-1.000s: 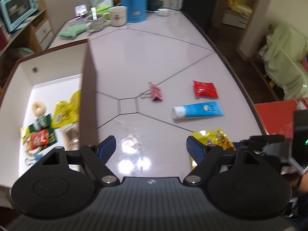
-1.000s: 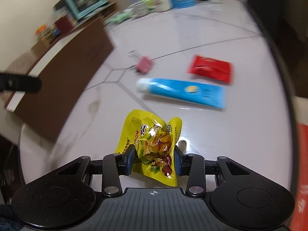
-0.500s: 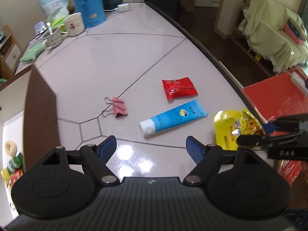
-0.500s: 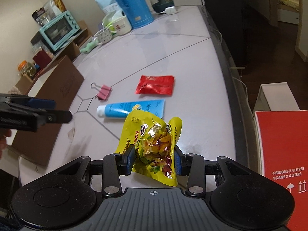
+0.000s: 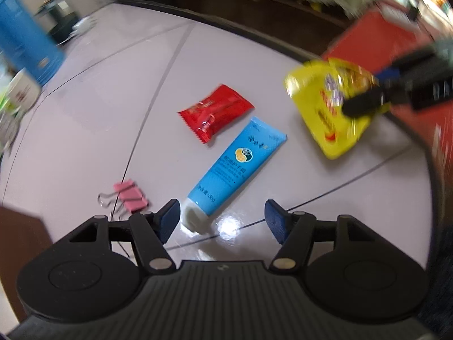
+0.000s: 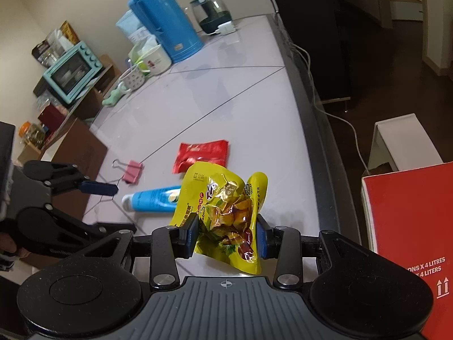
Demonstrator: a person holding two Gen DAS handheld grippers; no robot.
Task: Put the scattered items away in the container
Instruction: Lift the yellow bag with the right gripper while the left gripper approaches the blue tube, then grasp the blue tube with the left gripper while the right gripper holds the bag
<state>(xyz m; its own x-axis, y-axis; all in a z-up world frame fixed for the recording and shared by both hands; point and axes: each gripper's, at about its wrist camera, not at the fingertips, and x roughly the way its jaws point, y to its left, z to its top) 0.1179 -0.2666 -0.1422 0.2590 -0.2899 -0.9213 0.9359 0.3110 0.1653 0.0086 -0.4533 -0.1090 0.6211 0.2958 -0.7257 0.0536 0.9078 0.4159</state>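
Note:
My right gripper (image 6: 226, 233) is shut on a yellow snack bag (image 6: 226, 204), held above the table near its right edge; the left wrist view shows that bag (image 5: 325, 110) at the upper right. My left gripper (image 5: 222, 221) is open and empty, hovering just over the cap end of a blue tube (image 5: 235, 167). A red packet (image 5: 215, 112) lies beyond the tube and a pink binder clip (image 5: 130, 199) lies to the left. In the right wrist view, the tube (image 6: 154, 199), red packet (image 6: 202, 155) and clip (image 6: 131, 171) lie beyond the bag. The brown cardboard box (image 6: 76, 155) stands at the left.
A blue thermos (image 6: 164, 19), cups (image 6: 154, 61), a kettle (image 6: 211, 11) and a green cloth (image 6: 111, 97) stand at the table's far end. A red carton (image 6: 410, 226) sits off the table's right edge. A teal oven (image 6: 70, 72) is beyond the box.
My left gripper has swung right, away from the box, and down toward the blue tube. My right gripper has lifted the yellow bag higher off the table.

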